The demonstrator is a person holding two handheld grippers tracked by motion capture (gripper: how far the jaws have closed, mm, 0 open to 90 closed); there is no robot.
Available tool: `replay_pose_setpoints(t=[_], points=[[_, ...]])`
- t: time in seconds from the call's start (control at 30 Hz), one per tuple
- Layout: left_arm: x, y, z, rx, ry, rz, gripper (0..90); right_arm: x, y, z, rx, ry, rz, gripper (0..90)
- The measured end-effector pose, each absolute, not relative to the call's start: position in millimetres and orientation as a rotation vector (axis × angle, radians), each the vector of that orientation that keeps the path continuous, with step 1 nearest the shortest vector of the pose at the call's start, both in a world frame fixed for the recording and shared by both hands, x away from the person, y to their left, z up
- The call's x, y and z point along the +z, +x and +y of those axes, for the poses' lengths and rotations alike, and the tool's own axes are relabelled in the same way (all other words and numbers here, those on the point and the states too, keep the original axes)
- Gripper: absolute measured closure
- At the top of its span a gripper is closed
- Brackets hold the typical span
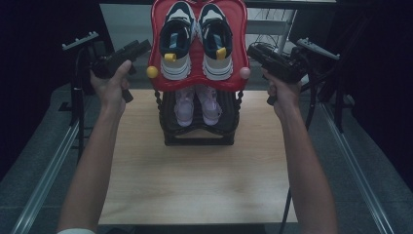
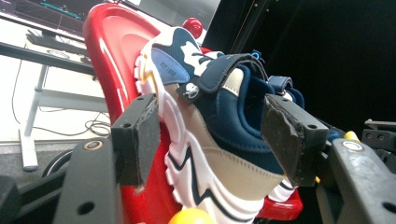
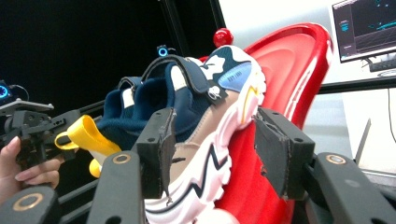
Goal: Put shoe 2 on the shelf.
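Sneakers (image 1: 197, 41) on the red rack's (image 1: 157, 48) top tier; both grippers, left gripper (image 1: 141, 47) and right gripper (image 1: 253, 50), flank them open and empty, next closing on one each

Glossy red plastic rack (image 1: 197, 78); navy mesh-cloth sneakers (image 1: 177, 41); matt wood-grain table (image 1: 195, 170)

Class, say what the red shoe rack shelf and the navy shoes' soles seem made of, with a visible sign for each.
Red shelf: likely moulded plastic, glossy, with highlights along smooth ridges. Soles: probably rubber or foam, matte white, chunky layered edge with navy lines.
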State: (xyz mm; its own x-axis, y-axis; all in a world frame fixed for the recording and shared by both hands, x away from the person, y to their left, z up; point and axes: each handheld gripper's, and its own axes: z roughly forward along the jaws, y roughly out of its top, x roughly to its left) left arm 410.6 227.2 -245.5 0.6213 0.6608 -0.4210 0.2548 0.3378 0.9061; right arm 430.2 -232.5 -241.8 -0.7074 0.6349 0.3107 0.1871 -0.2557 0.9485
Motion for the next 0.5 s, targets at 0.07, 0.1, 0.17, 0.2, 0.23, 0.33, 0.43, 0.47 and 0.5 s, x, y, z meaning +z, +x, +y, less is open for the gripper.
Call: replay_pose_setpoints(t=[0.07, 0.1, 0.17, 0.2, 0.23, 0.33, 0.43, 0.47, 0.5], points=[[-248.2, 408.6, 229.5, 0.320, 1.236, 0.915, 37.6, -244.5, 428.7, -234.9, 2.033, 1.000, 1.686, 48.8], [-249.6, 407.5, 230.6, 0.325, 1.238, 0.916, 37.6, -246.0, 428.2, -235.9, 2.031, 1.001, 1.685, 49.1], [-253.2, 405.6, 232.6, 0.328, 1.237, 0.920, 37.8, -248.8, 426.9, -237.8, 2.020, 1.002, 1.689, 49.6], [-255.0, 405.0, 233.5, 0.327, 1.234, 0.923, 37.9, -250.7, 425.9, -239.1, 2.011, 1.002, 1.690, 49.6], [-256.8, 404.6, 234.3, 0.325, 1.234, 0.924, 38.0, -252.2, 425.1, -240.3, 2.008, 1.001, 1.691, 49.6], [-261.3, 403.1, 236.4, 0.322, 1.233, 0.929, 38.1, -256.2, 423.1, -243.7, 1.998, 0.999, 1.689, 49.6], [-266.0, 401.0, 237.6, 0.325, 1.240, 0.931, 38.2, -261.1, 421.8, -247.1, 1.995, 1.000, 1.688, 49.5], [-267.2, 400.6, 237.8, 0.326, 1.240, 0.930, 38.2, -263.1, 421.2, -248.3, 1.992, 1.003, 1.692, 49.4], [-269.0, 399.8, 238.2, 0.327, 1.244, 0.932, 38.3, -264.3, 420.7, -249.1, 1.989, 1.007, 1.696, 49.4]])
